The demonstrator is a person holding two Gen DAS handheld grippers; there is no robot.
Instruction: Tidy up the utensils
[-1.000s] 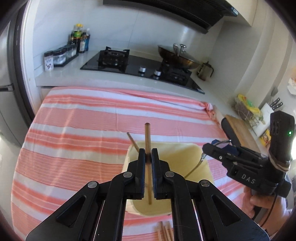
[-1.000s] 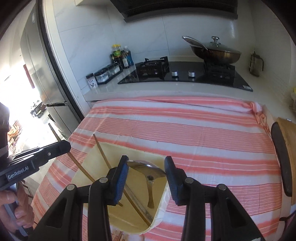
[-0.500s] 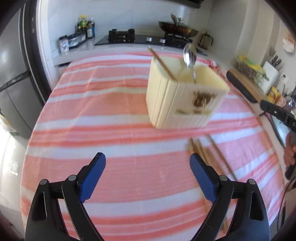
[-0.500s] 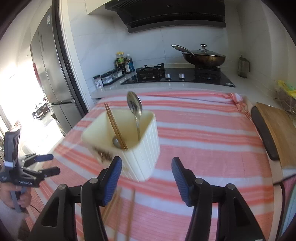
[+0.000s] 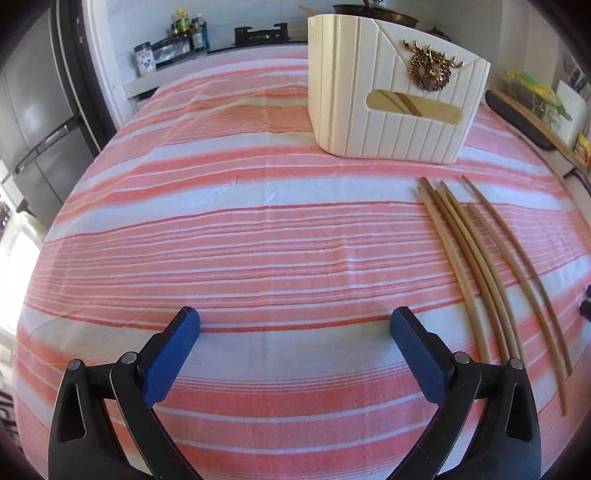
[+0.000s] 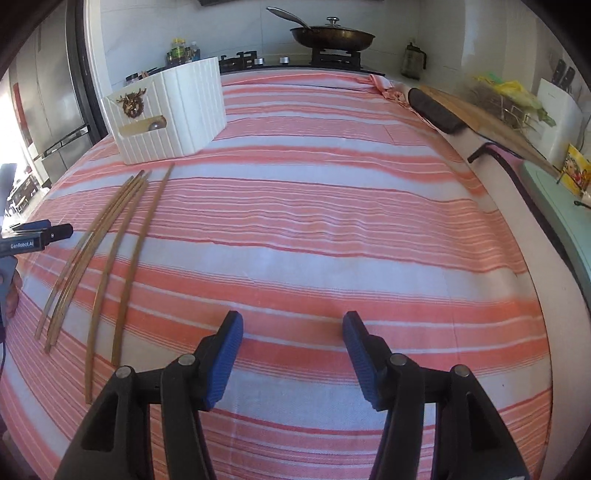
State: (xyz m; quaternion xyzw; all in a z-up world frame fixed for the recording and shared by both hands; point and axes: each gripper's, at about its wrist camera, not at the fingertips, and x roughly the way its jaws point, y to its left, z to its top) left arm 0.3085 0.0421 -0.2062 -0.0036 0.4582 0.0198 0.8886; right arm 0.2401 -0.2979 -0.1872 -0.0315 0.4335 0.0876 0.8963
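Observation:
A cream ribbed utensil holder with a gold deer ornament stands on the striped cloth; chopsticks show through its front slot. In the right wrist view the holder shows a spoon bowl in the slot. Several wooden chopsticks lie loose on the cloth, right of my left gripper and left of my right gripper; they also show in the right wrist view. Both grippers are open and empty, low over the cloth near its front.
The red-and-white striped cloth covers the table. Behind it is a counter with a hob, a lidded pan and spice bottles. A cutting board and a knife block lie to the right. A fridge stands at left.
My left gripper let go of a chopstick into the holder and opened. Both grippers drew back from above the holder and came down low over the cloth near the loose chopsticks.

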